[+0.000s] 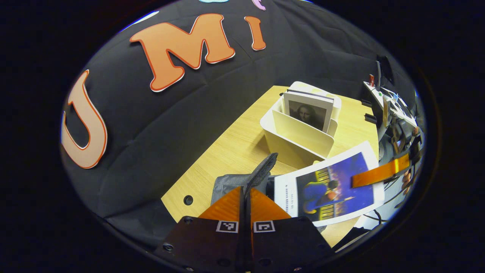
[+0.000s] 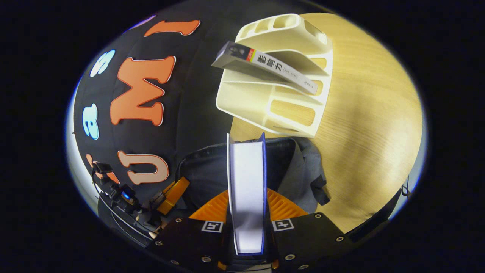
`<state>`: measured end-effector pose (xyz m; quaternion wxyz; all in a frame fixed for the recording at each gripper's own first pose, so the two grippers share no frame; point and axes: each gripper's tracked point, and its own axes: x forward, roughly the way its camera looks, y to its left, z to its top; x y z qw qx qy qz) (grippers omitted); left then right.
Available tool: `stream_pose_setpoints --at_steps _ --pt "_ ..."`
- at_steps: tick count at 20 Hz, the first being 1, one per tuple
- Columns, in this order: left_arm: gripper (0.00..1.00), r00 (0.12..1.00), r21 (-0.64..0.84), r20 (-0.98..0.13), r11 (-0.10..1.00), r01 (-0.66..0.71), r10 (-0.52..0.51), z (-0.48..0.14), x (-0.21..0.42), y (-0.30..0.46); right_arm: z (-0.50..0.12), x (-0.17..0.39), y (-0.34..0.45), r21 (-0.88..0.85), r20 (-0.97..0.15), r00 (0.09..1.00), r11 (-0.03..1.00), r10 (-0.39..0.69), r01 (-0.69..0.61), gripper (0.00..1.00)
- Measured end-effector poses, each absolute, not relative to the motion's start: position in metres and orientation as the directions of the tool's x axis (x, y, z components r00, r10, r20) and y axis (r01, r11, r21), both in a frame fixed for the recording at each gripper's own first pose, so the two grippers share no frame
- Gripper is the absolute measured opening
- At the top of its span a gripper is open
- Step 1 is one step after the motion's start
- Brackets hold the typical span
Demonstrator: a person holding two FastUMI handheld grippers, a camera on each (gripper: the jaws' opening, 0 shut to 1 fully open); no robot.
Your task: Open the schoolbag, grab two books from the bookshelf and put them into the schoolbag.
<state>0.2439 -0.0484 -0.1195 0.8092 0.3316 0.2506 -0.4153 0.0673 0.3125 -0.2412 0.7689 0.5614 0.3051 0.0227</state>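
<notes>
In the left gripper view my left gripper (image 1: pixel 246 188) is shut on a black mesh strip (image 1: pixel 263 168) of the grey schoolbag (image 1: pixel 227 184), holding it up. Right of the bag, a book with a blue cover (image 1: pixel 329 185) hangs over it, tilted, pinched by my right gripper (image 1: pixel 356 180). In the right gripper view my right gripper (image 2: pixel 247 191) is shut on that book (image 2: pixel 246 170), page edge toward the camera, above the bag's dark opening (image 2: pixel 204 170). My left gripper (image 2: pixel 181 182) holds the bag's left rim. A second book (image 2: pixel 265 64) leans in the cream bookshelf (image 2: pixel 280 110).
The bookshelf (image 1: pixel 299 140) stands on the wooden table (image 1: pixel 235 144) just behind the bag, a portrait-cover book (image 1: pixel 308 113) upright in it. The booth's black cloth wall runs close along the table's left side. Bare tabletop (image 2: pixel 371 132) lies right of the bag.
</notes>
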Motion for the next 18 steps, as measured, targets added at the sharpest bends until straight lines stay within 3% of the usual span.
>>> stream_pose_setpoints --at_steps 7,18 --pt "0.01 0.547 0.357 -0.675 0.43 0.829 -0.494 -0.112 0.231 -0.053 -0.28 0.118 0.357 0.868 -0.473 0.79 0.361 0.391 0.341 0.33" --pt "0.01 0.543 0.37 -0.667 0.405 0.836 -0.51 -0.113 0.226 -0.061 -0.3 0.159 0.382 0.858 -0.497 0.806 0.319 0.32 0.402 0.35"
